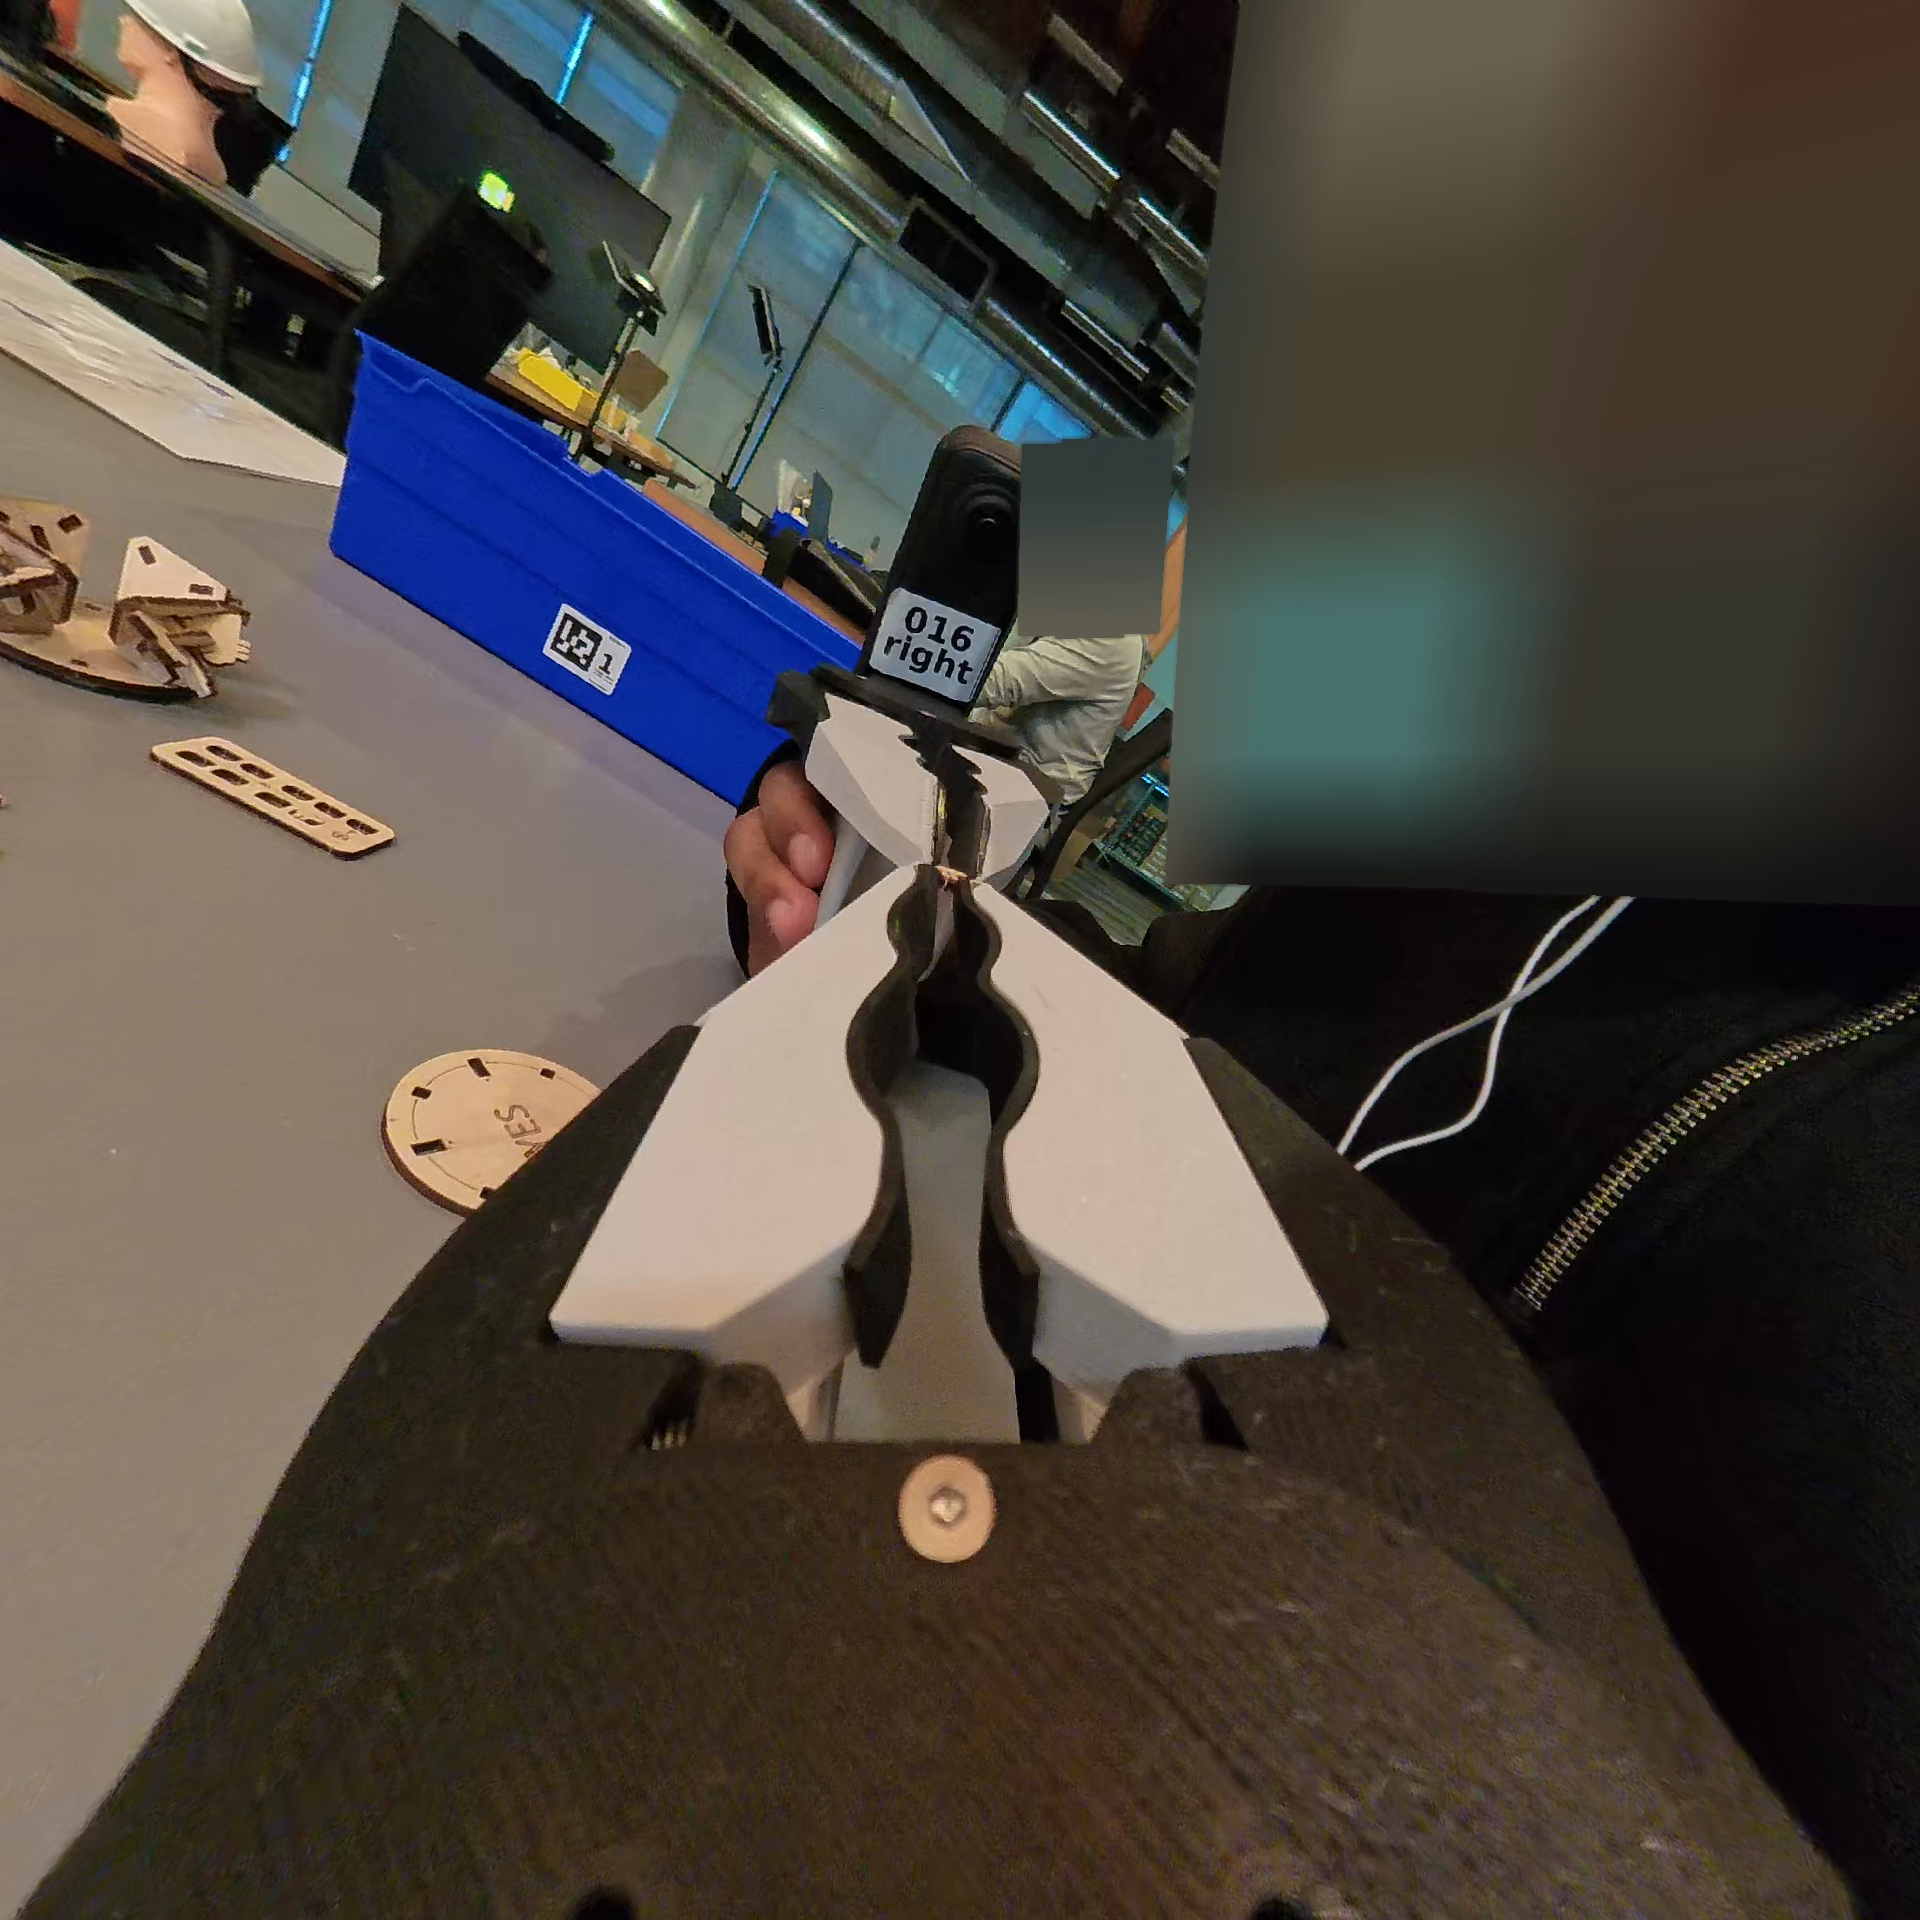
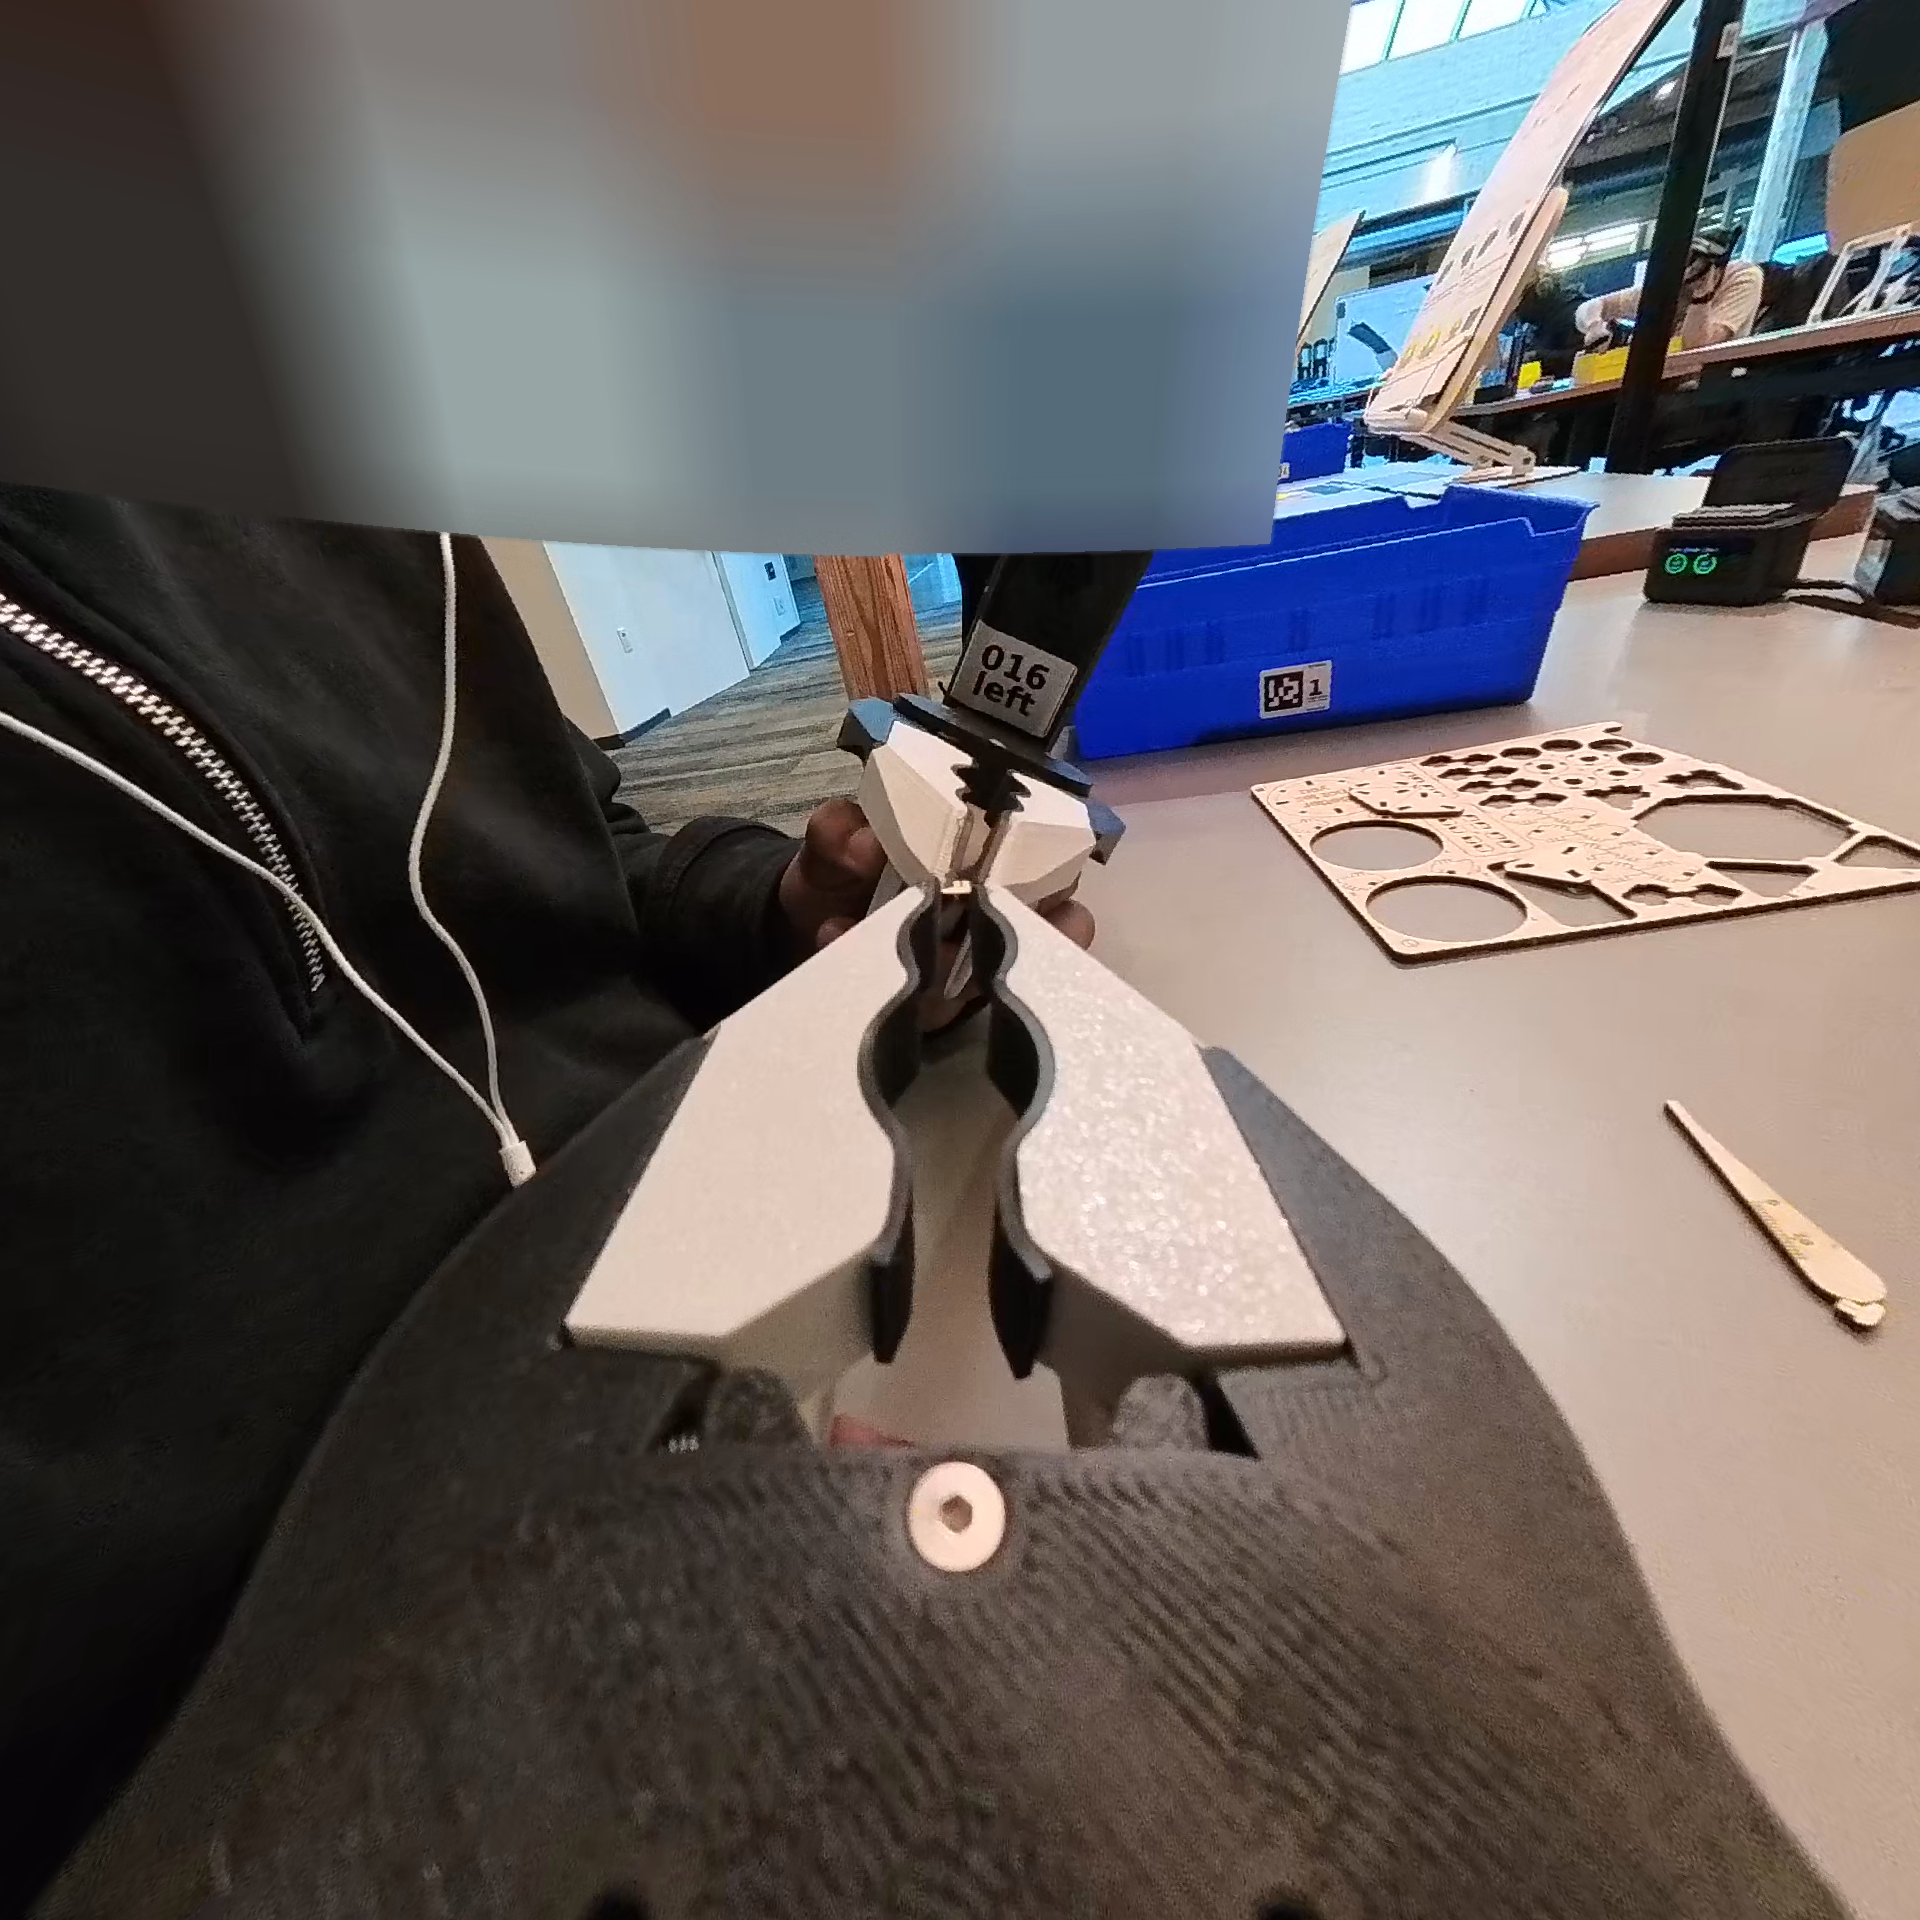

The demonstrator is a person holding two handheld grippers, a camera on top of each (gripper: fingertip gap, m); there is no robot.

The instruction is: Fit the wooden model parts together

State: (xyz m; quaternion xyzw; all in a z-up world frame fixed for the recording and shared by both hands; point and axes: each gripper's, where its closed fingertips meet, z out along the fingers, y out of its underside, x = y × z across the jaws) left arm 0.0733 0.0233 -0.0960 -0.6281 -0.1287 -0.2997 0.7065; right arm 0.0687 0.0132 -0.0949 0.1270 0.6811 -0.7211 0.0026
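My two grippers meet tip to tip in the air over the near edge of the grey table, in front of a person in a black jacket. A small, thin, pale wooden piece sits right where the tips meet; it also shows in the right wrist view. My left gripper is shut, with its pads on the near end of the piece. My right gripper is closed on the same piece from the opposite side. Each gripper shows in the other's view, the right and the left.
A blue bin stands at the back of the table. A wooden disc, a slotted strip and a partly built wooden model lie to the left. A punched-out wooden sheet and a thin wooden stick lie to the right. My two grippers' fingertips are within a few centimetres of each other.
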